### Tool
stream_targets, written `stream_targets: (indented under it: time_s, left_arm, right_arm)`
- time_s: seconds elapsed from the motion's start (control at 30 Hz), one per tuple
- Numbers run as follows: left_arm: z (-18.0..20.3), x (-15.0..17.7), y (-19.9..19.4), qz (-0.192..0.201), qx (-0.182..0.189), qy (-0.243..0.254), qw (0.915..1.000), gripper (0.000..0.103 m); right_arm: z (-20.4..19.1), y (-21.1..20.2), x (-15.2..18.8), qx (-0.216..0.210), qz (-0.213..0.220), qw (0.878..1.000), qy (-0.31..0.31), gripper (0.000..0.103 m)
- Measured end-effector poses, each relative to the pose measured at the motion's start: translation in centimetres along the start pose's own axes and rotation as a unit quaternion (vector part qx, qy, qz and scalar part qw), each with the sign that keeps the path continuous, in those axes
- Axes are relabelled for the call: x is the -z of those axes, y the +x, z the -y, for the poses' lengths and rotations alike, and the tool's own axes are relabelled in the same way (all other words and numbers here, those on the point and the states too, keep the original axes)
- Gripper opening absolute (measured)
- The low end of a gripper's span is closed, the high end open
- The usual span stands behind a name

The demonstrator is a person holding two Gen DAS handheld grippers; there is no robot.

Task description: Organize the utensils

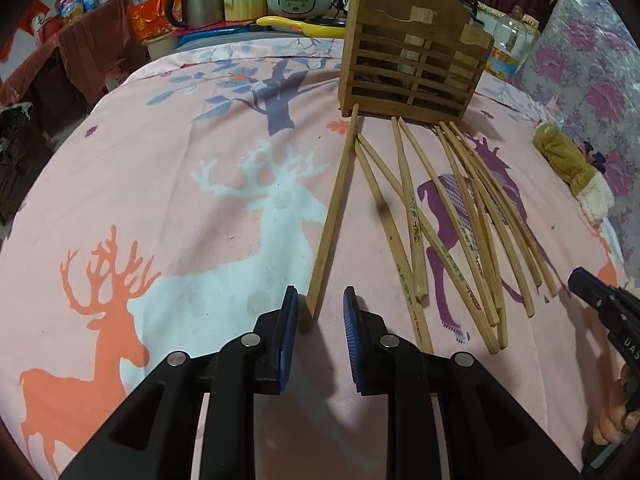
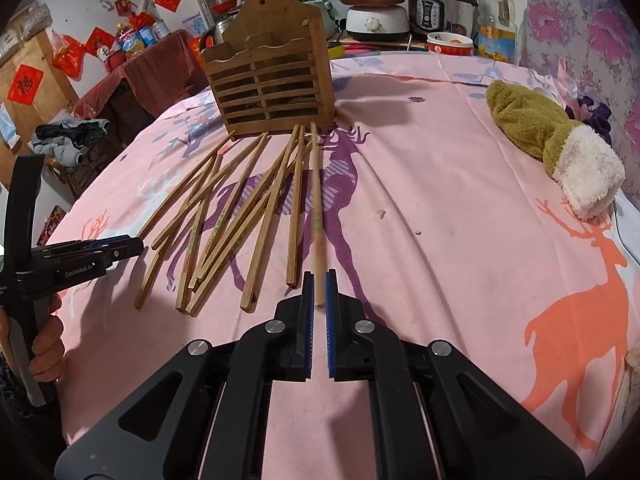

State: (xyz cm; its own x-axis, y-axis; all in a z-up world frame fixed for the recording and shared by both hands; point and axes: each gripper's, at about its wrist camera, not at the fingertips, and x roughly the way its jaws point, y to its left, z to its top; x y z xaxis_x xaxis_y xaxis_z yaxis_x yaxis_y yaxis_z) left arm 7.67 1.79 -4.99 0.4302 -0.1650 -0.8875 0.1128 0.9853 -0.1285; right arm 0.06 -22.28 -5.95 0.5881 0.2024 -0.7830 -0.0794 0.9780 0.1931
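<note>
Our right gripper (image 2: 319,292) clenches 1 chopstick (image 2: 317,200) pointing ahead; our left gripper (image 1: 321,308) gapes, another chopstick (image 1: 334,216) between its fingers.

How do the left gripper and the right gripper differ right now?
The left gripper is open, with a wide gap between its blue pads; the right gripper is shut on a chopstick.
The left gripper holds nothing, with the end of the leftmost chopstick lying on the cloth in its gap; the right one's chopstick points toward the wooden holder.
Both are black with blue pads and face the holder over the pink deer-print cloth.
</note>
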Motion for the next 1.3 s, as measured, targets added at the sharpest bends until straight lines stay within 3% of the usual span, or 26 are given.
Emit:
stream_targets:
  time_s: [0.07, 0.13, 0.17, 0.23, 0.4, 0.6, 0.73, 0.83, 0.93, 0.97, 1.07, 1.2, 1.3]
  left_arm:
    - [0.1, 0.1, 0.0, 0.001, -0.005, 0.005, 1.0000, 0.020]
    - [0.6, 0.4, 0.0, 0.006, -0.028, 0.020, 0.9994, 0.008]
    - [0.9, 0.5, -0.1, 0.008, -0.027, 0.024, 0.9993, 0.007]
    - [1.1, 0.7, -0.6, 0.016, -0.017, 0.030, 0.9993, 0.006]
    - [1.1, 0.5, -2.2, 0.051, -0.013, 0.028, 0.9982, 0.006]
    - [0.9, 0.3, -2.3, 0.051, -0.005, 0.019, 0.9985, 0.006]
    - [1.0, 0.3, -2.4, 0.053, -0.004, 0.020, 0.9984, 0.006]
    - [1.1, 0.4, -2.2, 0.049, -0.005, 0.021, 0.9986, 0.006]
    - [1.1, 0.4, -2.0, 0.046, -0.004, 0.022, 0.9987, 0.006]
    - [1.1, 0.4, -2.0, 0.044, -0.004, 0.022, 0.9988, 0.006]
    - [0.9, 0.4, -2.1, 0.046, -0.002, 0.018, 0.9988, 0.006]
    - [0.4, 0.7, -3.5, 0.062, 0.021, 0.006, 0.9979, 0.006]
    - [0.8, 1.2, -5.1, 0.081, 0.009, 0.020, 0.9965, 0.006]
  right_arm:
    - [0.0, 0.0, 0.0, 0.001, -0.001, 1.000, 0.000, 0.006]
    - [0.1, 0.0, 0.0, 0.001, -0.001, 1.000, 0.001, 0.006]
    - [0.1, 0.1, 0.0, 0.000, -0.002, 1.000, 0.001, 0.006]
    - [0.0, 0.2, 0.0, -0.006, -0.007, 1.000, -0.002, 0.011]
    - [-0.3, 0.4, 0.1, -0.016, -0.014, 1.000, -0.007, 0.011]
    - [-0.4, 1.3, 0.3, -0.012, -0.035, 0.999, -0.010, 0.012]
    - [-0.4, 1.9, 0.4, -0.007, -0.046, 0.999, -0.009, 0.022]
    - [-0.5, 2.4, 0.3, -0.003, -0.052, 0.999, -0.012, 0.023]
    - [-0.6, 2.5, 0.3, 0.005, -0.047, 0.999, -0.016, 0.020]
    - [-0.7, 2.5, 0.3, 0.009, -0.044, 0.999, -0.019, 0.006]
    - [-0.8, 2.0, 0.3, 0.015, -0.030, 0.999, -0.026, 0.007]
    - [-0.6, -0.6, 0.0, 0.003, 0.020, 1.000, -0.016, 0.007]
    - [-0.7, -2.8, -0.5, 0.001, 0.060, 0.998, -0.015, 0.007]
